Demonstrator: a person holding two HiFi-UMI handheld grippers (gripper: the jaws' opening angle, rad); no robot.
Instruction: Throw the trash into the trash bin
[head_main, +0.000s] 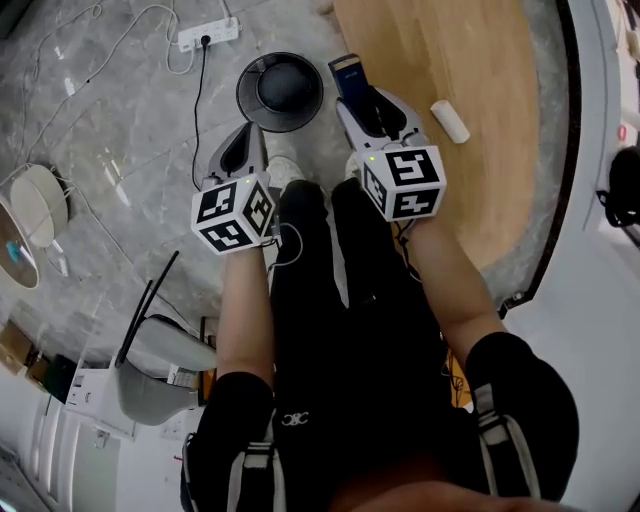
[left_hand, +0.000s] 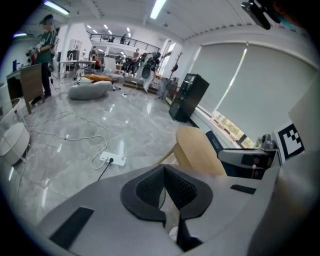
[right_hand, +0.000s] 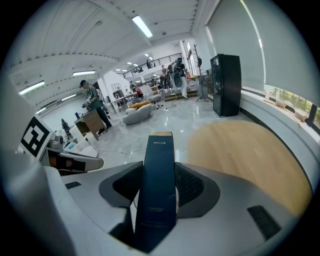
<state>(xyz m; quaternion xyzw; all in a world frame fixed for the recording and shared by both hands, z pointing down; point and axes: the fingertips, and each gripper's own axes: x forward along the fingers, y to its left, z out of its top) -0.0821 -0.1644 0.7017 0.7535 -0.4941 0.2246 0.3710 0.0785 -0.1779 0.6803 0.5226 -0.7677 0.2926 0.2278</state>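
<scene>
A dark blue slim box (head_main: 347, 72) (right_hand: 159, 155) sticks out forward from my right gripper (head_main: 358, 98) (right_hand: 156, 192), which is shut on its two long sides. The round black trash bin (head_main: 243, 95) stands on the grey floor just left of that box and just beyond my left gripper (head_main: 243, 142). In the left gripper view my left gripper (left_hand: 164, 170) has its dark pads closed together with nothing between them. A white roll (head_main: 449, 120) lies on the round wooden table (head_main: 470, 180) (right_hand: 250, 150) to the right of the bin.
A white power strip (head_main: 208, 35) with cables lies on the floor behind the bin. A round white stool (head_main: 38, 200) stands at the left and a grey chair (head_main: 150, 375) at the lower left. A white curved ledge (head_main: 590, 200) borders the right. My own legs fill the foreground.
</scene>
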